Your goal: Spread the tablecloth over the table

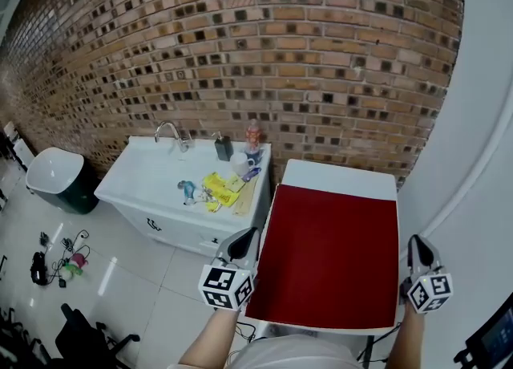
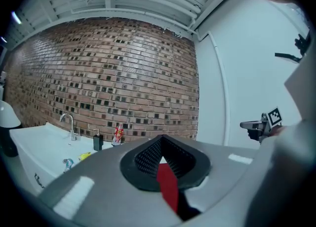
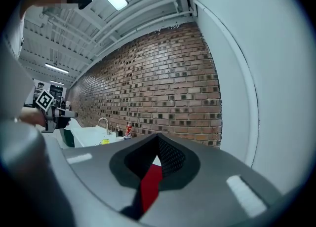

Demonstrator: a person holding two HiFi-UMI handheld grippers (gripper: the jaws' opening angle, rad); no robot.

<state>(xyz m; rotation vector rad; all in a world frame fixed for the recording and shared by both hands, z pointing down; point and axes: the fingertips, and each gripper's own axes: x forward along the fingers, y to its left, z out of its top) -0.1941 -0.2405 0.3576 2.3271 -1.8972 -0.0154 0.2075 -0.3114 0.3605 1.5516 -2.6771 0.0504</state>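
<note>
The left gripper and right gripper are each clamping one side edge of the dark red fabric tablecloth — it is lying lengthwise ahead, between them, on the white rectangular table.

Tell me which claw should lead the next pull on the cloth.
Right claw, probably. It and the left claw each grip a near corner of the cloth, but bare table shows along the right edge and far end, the right claw's side.
</note>
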